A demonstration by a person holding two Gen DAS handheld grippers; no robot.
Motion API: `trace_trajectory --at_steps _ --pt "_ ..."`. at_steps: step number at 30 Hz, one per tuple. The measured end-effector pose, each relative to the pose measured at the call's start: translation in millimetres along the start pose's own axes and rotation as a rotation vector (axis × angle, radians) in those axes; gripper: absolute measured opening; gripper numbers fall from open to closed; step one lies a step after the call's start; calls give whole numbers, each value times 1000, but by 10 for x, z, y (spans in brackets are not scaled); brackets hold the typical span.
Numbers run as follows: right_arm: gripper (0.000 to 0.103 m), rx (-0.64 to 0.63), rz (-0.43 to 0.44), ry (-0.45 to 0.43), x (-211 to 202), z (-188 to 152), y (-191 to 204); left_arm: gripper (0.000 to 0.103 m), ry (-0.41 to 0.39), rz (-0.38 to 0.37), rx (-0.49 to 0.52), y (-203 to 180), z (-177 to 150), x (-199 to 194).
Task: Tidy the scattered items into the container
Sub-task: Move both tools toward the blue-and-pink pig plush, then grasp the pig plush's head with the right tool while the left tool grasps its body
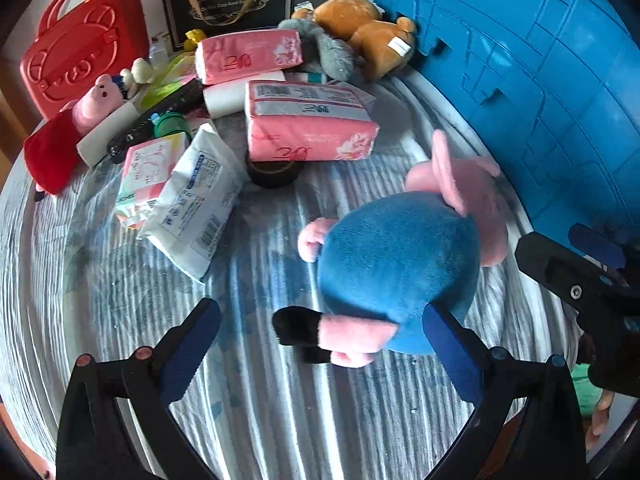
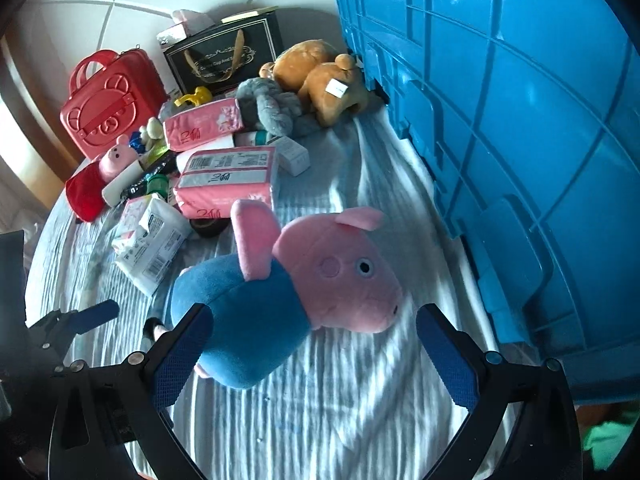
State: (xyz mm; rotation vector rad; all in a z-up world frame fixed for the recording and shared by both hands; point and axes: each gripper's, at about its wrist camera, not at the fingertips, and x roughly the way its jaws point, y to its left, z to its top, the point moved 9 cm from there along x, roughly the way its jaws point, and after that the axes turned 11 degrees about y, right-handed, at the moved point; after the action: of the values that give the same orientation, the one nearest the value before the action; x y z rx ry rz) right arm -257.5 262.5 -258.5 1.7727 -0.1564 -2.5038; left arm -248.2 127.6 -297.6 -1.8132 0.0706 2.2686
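Observation:
A pink pig plush in a blue shirt lies on the striped bedspread beside the big blue plastic container. My left gripper is open, its fingers either side of the plush's legs and lower body. My right gripper is open around the same plush, its left finger against the blue body, the head between the fingers. The container fills the right of both views. The right gripper also shows at the right edge of the left wrist view.
A pile lies at the back left: pink tissue packs, a white pack, a tape roll, a red case, a black gift bag, a brown bear plush, a grey plush, a second pig plush.

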Motion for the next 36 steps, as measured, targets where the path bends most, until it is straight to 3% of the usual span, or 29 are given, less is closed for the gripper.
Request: trace_trajectory --at_steps 11,14,17,25,32,34,36 --pt "103 44 -11 22 98 -68 -230 103 36 2 85 -361 11 355" --pt "103 45 -9 35 184 -54 -269 103 -11 76 85 -267 96 330" --pt "103 51 15 47 308 -20 -258 103 -47 102 32 -48 221 246" --pt "103 100 78 -12 591 214 -204 103 -48 111 20 118 428 245" --pt "103 111 110 0 870 360 -260 103 -20 71 16 -13 332 316" --pt "99 78 109 6 879 373 -237 103 -11 55 7 -51 322 337" --pt "88 36 117 9 852 384 -189 103 2 47 18 -110 293 349"
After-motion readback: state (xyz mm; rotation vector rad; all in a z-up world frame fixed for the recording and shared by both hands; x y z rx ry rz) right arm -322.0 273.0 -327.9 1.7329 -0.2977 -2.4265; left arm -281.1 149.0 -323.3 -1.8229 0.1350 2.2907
